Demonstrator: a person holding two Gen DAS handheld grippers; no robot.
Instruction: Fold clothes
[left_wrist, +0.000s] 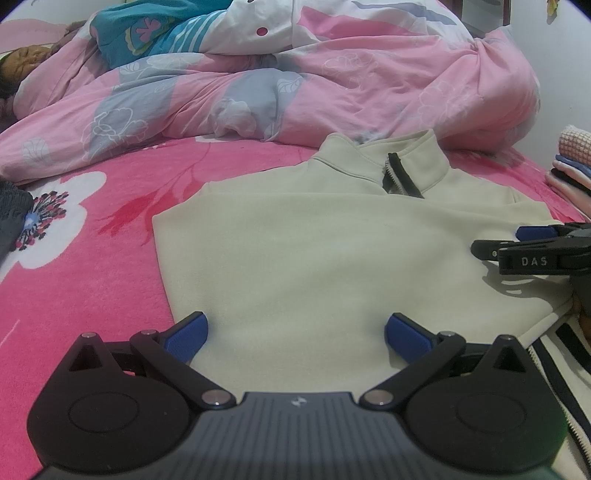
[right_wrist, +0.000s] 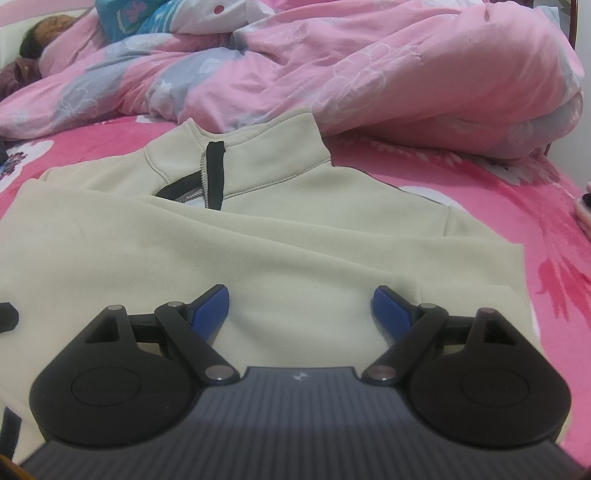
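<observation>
Black left tool (left_wrist: 295, 332), blue pads (left_wrist: 186, 338), ribbed grey housing, silver pivot screws

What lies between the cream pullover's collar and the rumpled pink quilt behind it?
Nothing separate: in the right wrist view the pullover's collar reaches right up to the quilt, with only pink bedsheet alongside.

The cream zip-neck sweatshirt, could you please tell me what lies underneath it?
The cream zip-neck sweatshirt lies on a pink floral bedsheet. At its near right edge a black-striped garment pokes out from under it; the rest is covered.

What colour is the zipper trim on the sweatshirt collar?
Black trim on the cream sweatshirt; clearest in the right wrist view.
</observation>
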